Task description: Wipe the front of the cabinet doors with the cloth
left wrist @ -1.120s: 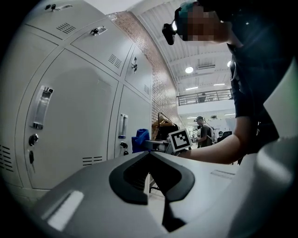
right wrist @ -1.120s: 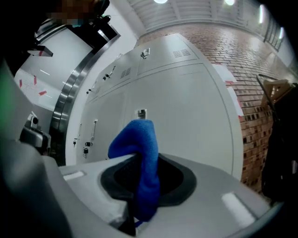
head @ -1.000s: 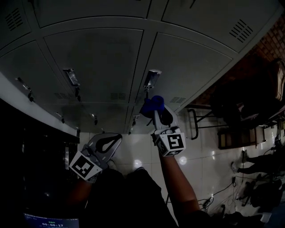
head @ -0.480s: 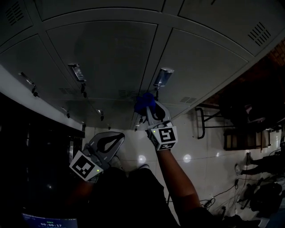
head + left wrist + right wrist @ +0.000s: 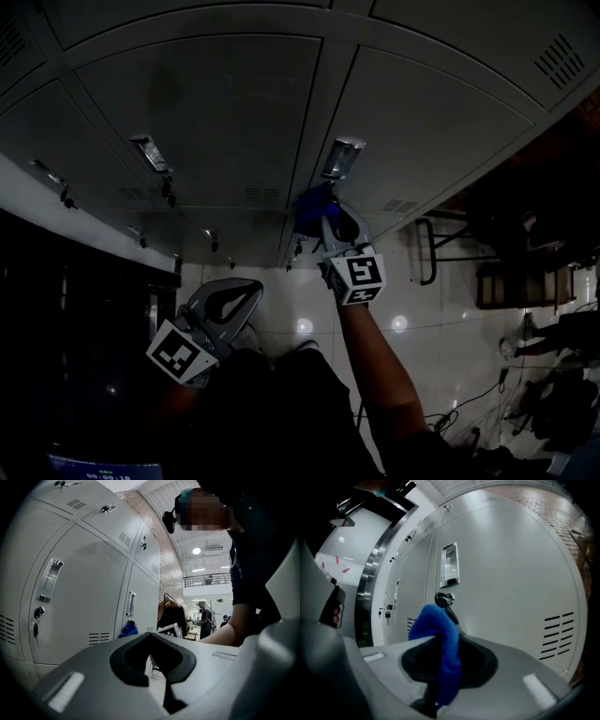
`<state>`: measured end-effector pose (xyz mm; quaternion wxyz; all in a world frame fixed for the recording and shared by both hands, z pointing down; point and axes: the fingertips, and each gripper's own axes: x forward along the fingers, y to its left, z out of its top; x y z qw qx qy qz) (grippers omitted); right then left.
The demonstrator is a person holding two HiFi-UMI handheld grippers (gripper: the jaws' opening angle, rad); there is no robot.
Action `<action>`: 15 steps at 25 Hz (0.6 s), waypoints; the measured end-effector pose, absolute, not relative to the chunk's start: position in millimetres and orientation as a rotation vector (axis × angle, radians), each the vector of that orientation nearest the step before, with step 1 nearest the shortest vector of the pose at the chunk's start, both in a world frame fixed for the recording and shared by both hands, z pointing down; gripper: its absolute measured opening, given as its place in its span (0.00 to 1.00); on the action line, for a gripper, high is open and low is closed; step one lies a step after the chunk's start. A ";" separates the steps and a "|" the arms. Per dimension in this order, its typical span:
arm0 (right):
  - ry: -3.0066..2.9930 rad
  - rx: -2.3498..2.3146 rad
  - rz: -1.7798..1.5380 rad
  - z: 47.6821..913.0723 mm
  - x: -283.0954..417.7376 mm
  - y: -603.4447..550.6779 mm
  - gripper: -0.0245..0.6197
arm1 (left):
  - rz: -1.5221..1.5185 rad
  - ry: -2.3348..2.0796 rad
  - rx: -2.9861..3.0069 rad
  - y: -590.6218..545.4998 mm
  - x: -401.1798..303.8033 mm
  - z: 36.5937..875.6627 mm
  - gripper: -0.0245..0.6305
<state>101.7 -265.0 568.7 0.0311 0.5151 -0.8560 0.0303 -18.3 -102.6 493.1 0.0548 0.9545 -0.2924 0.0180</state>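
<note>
Grey metal cabinet doors [image 5: 216,112] fill the upper head view. A blue cloth [image 5: 310,207] is clamped in my right gripper [image 5: 320,216], which is shut on it and holds it against the doors just below a recessed chrome handle [image 5: 343,157], near the seam between two doors. In the right gripper view the cloth [image 5: 442,639] hangs between the jaws of the right gripper [image 5: 439,645], close under a key lock [image 5: 442,599] and the handle [image 5: 449,565]. My left gripper [image 5: 249,289] hangs lower, away from the doors, shut and empty. The left gripper view shows the cloth [image 5: 128,630] far off.
More handles [image 5: 149,153] and small key locks [image 5: 168,190] stick out along the door row. A dark opening [image 5: 75,337] lies at the left. Glossy floor tiles [image 5: 422,319], a metal frame [image 5: 427,251] and cables [image 5: 450,417] are at the right. People stand far behind [image 5: 205,618].
My right gripper, with the cloth, has slid left from right under the handle toward the seam between the doors. The left gripper has stayed where it was.
</note>
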 end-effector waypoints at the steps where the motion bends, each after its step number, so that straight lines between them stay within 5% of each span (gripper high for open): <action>1: -2.633 1.589 0.091 569.1 105.9 -265.4 0.15 | 0.052 -0.884 2.903 -104.1 -15.9 492.1 0.04; 15: -2.432 1.754 0.009 576.3 203.9 -261.8 0.15 | 0.061 -0.776 2.926 -99.7 21.2 499.8 0.04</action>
